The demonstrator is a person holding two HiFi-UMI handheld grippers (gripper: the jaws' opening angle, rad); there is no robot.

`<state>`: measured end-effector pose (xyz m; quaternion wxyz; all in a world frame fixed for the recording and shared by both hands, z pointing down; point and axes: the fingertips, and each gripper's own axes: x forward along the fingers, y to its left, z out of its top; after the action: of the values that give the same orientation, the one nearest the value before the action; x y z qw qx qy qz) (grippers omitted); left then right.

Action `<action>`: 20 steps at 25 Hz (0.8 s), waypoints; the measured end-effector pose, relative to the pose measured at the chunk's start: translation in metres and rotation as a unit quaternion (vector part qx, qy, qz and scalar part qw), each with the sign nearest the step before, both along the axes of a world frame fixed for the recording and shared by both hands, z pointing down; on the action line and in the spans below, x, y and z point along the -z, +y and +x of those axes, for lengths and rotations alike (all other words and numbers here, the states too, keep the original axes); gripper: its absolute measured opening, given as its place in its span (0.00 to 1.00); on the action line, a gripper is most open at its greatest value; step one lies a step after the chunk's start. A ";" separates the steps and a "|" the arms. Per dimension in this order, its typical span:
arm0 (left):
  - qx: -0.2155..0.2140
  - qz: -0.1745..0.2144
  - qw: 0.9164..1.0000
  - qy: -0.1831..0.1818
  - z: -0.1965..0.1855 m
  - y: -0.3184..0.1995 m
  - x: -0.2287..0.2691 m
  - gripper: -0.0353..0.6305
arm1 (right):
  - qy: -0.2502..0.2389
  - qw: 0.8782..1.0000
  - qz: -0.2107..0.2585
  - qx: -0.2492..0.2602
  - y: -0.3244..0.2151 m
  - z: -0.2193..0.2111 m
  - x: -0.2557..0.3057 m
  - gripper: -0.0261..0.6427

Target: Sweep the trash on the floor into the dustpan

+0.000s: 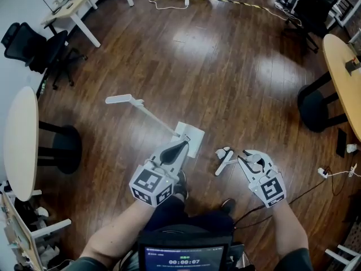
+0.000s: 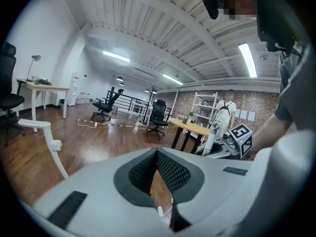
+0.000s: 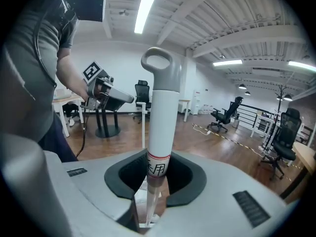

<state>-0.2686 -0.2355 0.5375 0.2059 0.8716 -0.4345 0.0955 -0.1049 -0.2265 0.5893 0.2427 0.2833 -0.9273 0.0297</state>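
Observation:
A white dustpan (image 1: 190,138) stands on the wood floor, and its long handle (image 1: 141,109) leans up and to the left. My left gripper (image 1: 181,146) hovers just short of the pan with its pads closed tip to tip (image 2: 157,153) and nothing clear between them. The dustpan handle (image 2: 47,133) passes to its left, apart from it. My right gripper (image 1: 245,159) is shut on a white broom (image 1: 224,161). Its looped handle (image 3: 159,98) rises straight up between the pads. I cannot make out any trash on the floor.
A round table (image 1: 21,140) and black office chair (image 1: 34,44) are at the left, and another round table (image 1: 343,78) is at the right. A taped cable (image 1: 225,1) crosses the far floor. A thin cable (image 1: 333,174) lies by my right side.

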 end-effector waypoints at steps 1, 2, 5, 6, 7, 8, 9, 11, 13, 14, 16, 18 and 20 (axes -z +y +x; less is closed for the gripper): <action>0.002 -0.001 1.000 0.000 -0.009 -0.002 -0.001 0.06 | 0.002 1.000 -0.002 0.005 0.000 -0.008 0.001 0.20; 0.003 -0.003 1.000 -0.001 -0.017 -0.004 -0.002 0.06 | 0.005 1.000 -0.002 0.013 0.000 -0.017 0.002 0.20; 0.001 -0.006 1.000 -0.001 -0.036 -0.011 -0.005 0.06 | 0.028 0.999 -0.001 0.038 0.001 -0.036 0.001 0.20; -0.001 -0.006 1.000 0.000 -0.039 -0.014 -0.004 0.06 | 0.035 0.999 -0.002 0.040 -0.001 -0.037 0.000 0.20; -0.004 -0.005 1.000 0.001 -0.042 -0.018 -0.003 0.06 | 0.040 0.999 -0.003 0.037 -0.002 -0.036 0.000 0.20; -0.007 -0.004 1.000 0.002 -0.044 -0.021 -0.001 0.06 | 0.043 0.999 -0.003 0.032 -0.004 -0.033 0.001 0.20; -0.010 -0.004 1.000 0.003 -0.046 -0.023 0.000 0.06 | 0.046 0.999 -0.004 0.023 -0.006 -0.030 0.002 0.20; -0.014 -0.005 1.000 0.002 -0.048 -0.028 0.000 0.06 | 0.048 0.999 -0.005 0.001 -0.012 -0.020 0.003 0.20; -0.018 -0.007 1.000 0.003 -0.048 -0.032 -0.001 0.06 | 0.048 0.999 -0.002 -0.021 -0.020 -0.011 0.006 0.20; -0.021 -0.009 1.000 0.003 -0.046 -0.034 -0.001 0.06 | 0.047 0.998 0.002 -0.031 -0.024 -0.007 0.009 0.20; -0.027 -0.009 1.000 0.004 -0.042 -0.038 0.002 0.06 | 0.048 0.998 0.002 -0.045 -0.030 0.002 0.015 0.20; -0.032 -0.006 0.999 0.007 -0.037 -0.043 0.006 0.06 | 0.052 0.997 0.000 -0.053 -0.035 0.010 0.021 0.20; -0.034 -0.004 0.999 0.010 -0.034 -0.048 0.008 0.06 | 0.058 0.997 0.002 -0.054 -0.043 0.014 0.026 0.20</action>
<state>-0.3025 -0.2831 0.5296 0.2107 0.8861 -0.4017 0.0955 -0.0906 -0.2692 0.5637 0.2932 0.3343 -0.8953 0.0247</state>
